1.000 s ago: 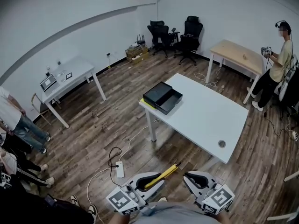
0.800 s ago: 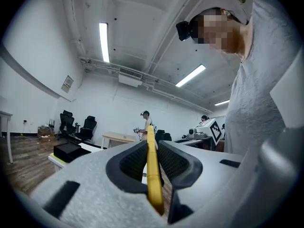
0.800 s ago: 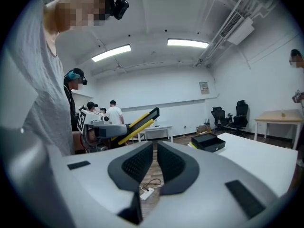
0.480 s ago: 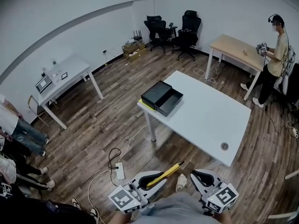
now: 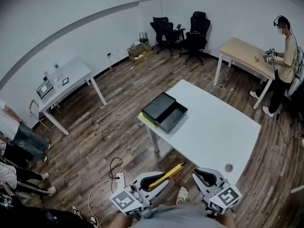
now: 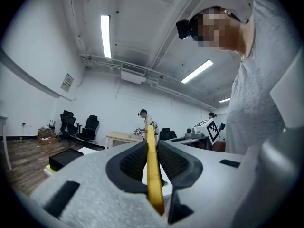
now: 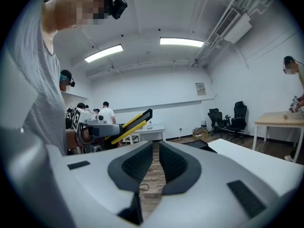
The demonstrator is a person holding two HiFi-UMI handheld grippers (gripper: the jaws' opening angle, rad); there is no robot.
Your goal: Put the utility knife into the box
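A black box (image 5: pixel 165 109) lies open at the near left corner of the white table (image 5: pixel 213 132); in the left gripper view the box (image 6: pixel 66 158) shows low at the left. My left gripper (image 5: pixel 151 181) is shut on the yellow utility knife (image 5: pixel 167 174), held low over the floor, short of the table. The knife (image 6: pixel 152 170) stands edge-on between the pads and sticks out past them. My right gripper (image 5: pixel 205 176) hangs beside it, shut with nothing in it. From the right gripper view the knife (image 7: pixel 129 126) slants up out of the left gripper (image 7: pixel 95 129).
A power strip (image 5: pixel 118 180) with a cable lies on the wood floor near my feet. A grey table (image 5: pixel 66 80) stands at the left, office chairs (image 5: pixel 183 32) at the back, a wooden table (image 5: pixel 247 53) with a person (image 5: pixel 285 46) at the right. People (image 5: pixel 14 137) stand at the left edge.
The view has shifted a little: the table and box sit slightly lower in the frame. Both grippers keep their places and the knife stays in the left one.
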